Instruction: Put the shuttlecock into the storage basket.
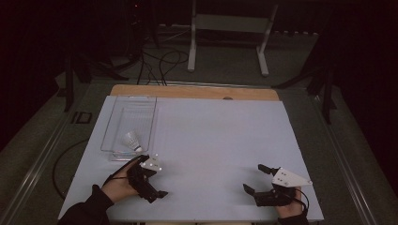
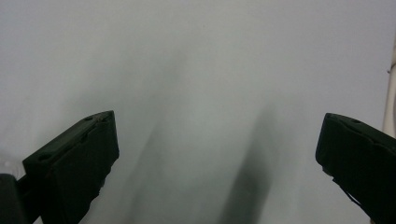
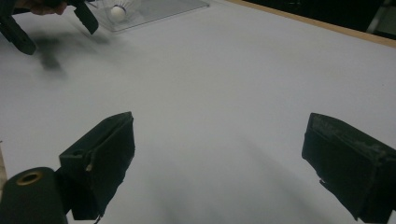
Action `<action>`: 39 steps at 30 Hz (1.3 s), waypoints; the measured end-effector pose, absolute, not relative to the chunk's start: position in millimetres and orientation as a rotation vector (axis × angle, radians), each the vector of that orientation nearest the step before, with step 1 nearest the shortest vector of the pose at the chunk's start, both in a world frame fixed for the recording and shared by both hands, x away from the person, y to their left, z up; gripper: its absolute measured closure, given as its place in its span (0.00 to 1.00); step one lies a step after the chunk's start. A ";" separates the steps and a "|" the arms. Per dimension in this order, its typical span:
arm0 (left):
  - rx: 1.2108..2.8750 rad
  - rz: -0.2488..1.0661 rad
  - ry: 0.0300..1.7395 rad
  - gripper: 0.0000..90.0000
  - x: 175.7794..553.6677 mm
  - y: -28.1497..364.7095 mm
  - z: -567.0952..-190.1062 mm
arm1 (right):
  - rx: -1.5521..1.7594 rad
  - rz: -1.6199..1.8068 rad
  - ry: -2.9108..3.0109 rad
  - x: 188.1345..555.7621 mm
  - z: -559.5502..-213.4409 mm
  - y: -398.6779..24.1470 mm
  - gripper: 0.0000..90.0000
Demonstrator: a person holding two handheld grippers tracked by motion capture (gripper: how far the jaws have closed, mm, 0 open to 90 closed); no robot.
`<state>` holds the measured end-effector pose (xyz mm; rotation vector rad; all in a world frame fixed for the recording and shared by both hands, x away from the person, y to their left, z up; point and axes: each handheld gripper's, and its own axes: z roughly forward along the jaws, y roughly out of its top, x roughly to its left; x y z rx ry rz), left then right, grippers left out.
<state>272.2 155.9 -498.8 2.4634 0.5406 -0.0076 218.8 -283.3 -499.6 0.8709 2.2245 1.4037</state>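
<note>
Where clear tray [image 1: 117, 123] sits, shuttlecock [image 1: 133, 140] inside.

White shuttlecock [image 1: 132, 139], lying tilted inside clear plastic tray [image 1: 115, 123], near table's left edge

The right gripper [image 3: 219, 158] gapes wide over bare tabletop [image 3: 233, 70]; far off, a shuttlecock [image 3: 117, 13] sits in a tray [image 3: 159, 9] near the left gripper [image 3: 51, 25].
</note>
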 end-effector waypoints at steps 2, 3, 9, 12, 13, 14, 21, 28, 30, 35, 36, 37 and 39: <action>2.455 0.007 0.560 0.00 270.4 160.1 -500.4 | 0.872 1.406 2.224 218.7 -499.5 -283.0 0.11; 2.451 0.010 0.563 0.00 269.6 161.2 -501.1 | 0.872 1.406 2.223 218.7 -499.5 -282.9 0.11; 2.418 0.010 0.593 0.00 264.7 169.4 -506.4 | 0.872 1.403 2.227 218.6 -499.6 -283.2 0.11; 2.419 0.016 0.591 0.00 261.0 172.3 -508.4 | 0.875 1.405 2.227 218.6 -499.5 -283.7 0.11; 2.423 0.029 0.595 0.00 259.6 173.1 -509.3 | 0.874 1.404 2.228 218.6 -499.5 -283.7 0.11; 2.420 0.036 0.599 0.00 258.8 174.0 -510.0 | 0.874 1.406 2.227 218.5 -499.4 -283.5 0.11; 2.391 0.027 0.636 0.00 255.9 180.6 -516.1 | 0.869 1.405 2.229 218.2 -499.2 -283.6 0.11; 2.360 0.060 0.682 0.00 254.2 184.5 -519.5 | 0.867 1.402 2.230 218.0 -498.8 -283.6 0.11; 2.341 0.078 0.698 0.00 253.5 185.3 -519.4 | 0.867 1.402 2.229 217.9 -498.8 -283.4 0.11; 2.317 0.128 0.745 0.00 253.4 185.6 -518.9 | 0.867 1.401 2.234 218.4 -499.5 -283.2 0.11; 2.304 0.129 0.760 0.00 254.3 186.2 -519.5 | 0.866 1.402 2.234 218.4 -499.4 -283.2 0.11; 2.289 0.117 0.770 0.00 255.0 186.9 -520.5 | 0.866 1.403 2.234 218.3 -499.3 -283.1 0.11; 2.279 0.110 0.777 0.00 255.6 187.2 -522.6 | 0.865 1.402 2.236 218.0 -499.1 -282.9 0.11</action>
